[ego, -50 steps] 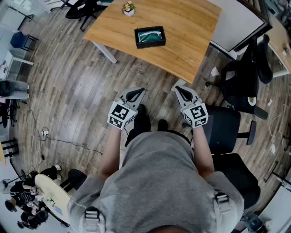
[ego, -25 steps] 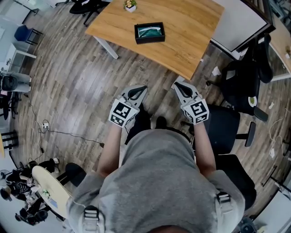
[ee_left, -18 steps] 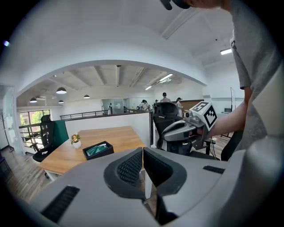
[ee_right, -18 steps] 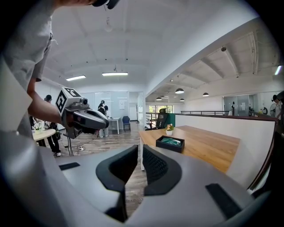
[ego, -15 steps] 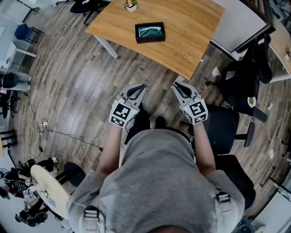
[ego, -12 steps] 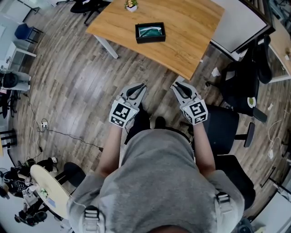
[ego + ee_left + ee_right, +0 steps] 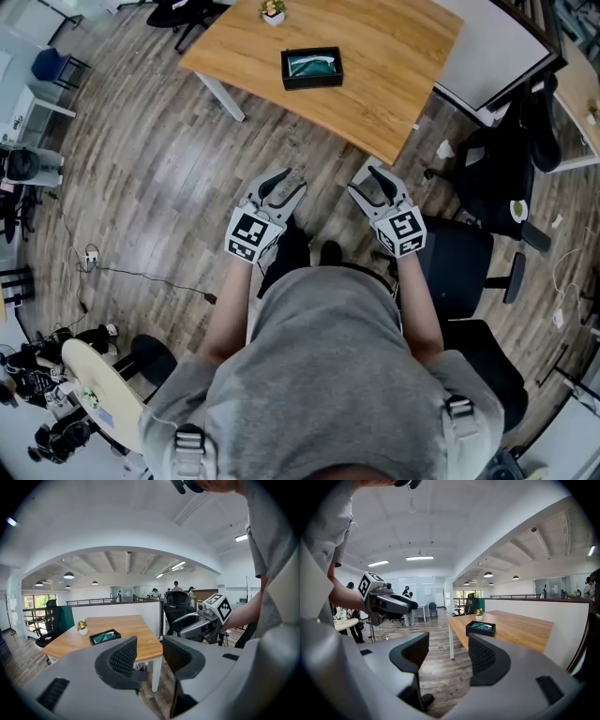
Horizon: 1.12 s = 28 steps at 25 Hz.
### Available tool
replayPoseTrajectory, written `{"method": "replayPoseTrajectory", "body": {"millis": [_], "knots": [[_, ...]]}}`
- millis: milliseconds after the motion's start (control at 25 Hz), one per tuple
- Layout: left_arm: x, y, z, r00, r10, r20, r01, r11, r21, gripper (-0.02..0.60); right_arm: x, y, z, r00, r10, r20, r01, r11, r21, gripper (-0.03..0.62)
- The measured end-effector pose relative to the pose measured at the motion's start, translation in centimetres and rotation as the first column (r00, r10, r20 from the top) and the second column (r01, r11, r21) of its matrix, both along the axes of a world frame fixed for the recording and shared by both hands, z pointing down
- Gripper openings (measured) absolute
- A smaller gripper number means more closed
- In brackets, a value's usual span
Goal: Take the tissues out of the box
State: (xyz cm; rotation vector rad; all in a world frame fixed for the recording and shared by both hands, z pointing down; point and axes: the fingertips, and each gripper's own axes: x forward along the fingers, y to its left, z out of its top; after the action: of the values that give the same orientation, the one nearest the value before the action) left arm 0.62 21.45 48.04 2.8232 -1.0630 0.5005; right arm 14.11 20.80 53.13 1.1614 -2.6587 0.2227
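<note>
A person in a grey shirt stands on a wood-plank floor (image 7: pixel 159 169), holding the left tool (image 7: pixel 285 180) and the right tool (image 7: pixel 367 179) side by side at waist height, both pointing ahead. Both tools have just been opening; their jaws now stand apart with nothing between them. The black box (image 7: pixel 312 69), with pale green-white tissue showing inside, sits on the wooden tabletop (image 7: pixel 384 56), well apart from both tools. A small potted plant (image 7: pixel 273 10) stands near the box. A black office chair (image 7: pixel 469 267) is at the person's right.
</note>
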Motion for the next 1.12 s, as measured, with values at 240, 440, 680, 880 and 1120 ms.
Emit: {"method": "replayPoseTrajectory", "body": {"millis": [240,440,680,880,1120], "knots": [[0.7,0.5,0.9,0.999,0.039,0.003,-0.039,0.998,-0.043,0.253,-0.5,0.1,0.1,1.0,-0.015,0.0,0.015,1.0,0.003,0.322],[0.5,0.4,1.0,0.998,0.055,0.014,-0.054,0.997,-0.047,0.273,-1.0,-0.1,-0.1,1.0,-0.015,-0.009,0.015,1.0,0.007,0.336],[0.0,0.3,1.0,0.998,0.055,0.005,-0.054,0.997,-0.047,0.274,-1.4,-0.2,0.2,0.999,-0.021,-0.037,0.021,1.0,0.003,0.337],[-0.9,-0.1,1.0,0.999,0.048,0.011,-0.048,0.998,-0.049,0.273,-2.1,-0.4,0.6,0.998,-0.031,-0.052,0.031,0.999,-0.009,0.337],[-2.0,-1.0,1.1,0.999,0.052,0.008,-0.052,0.997,-0.058,0.273,-3.3,-1.4,0.5,0.997,-0.041,-0.06,0.04,0.999,-0.021,0.333]]}}
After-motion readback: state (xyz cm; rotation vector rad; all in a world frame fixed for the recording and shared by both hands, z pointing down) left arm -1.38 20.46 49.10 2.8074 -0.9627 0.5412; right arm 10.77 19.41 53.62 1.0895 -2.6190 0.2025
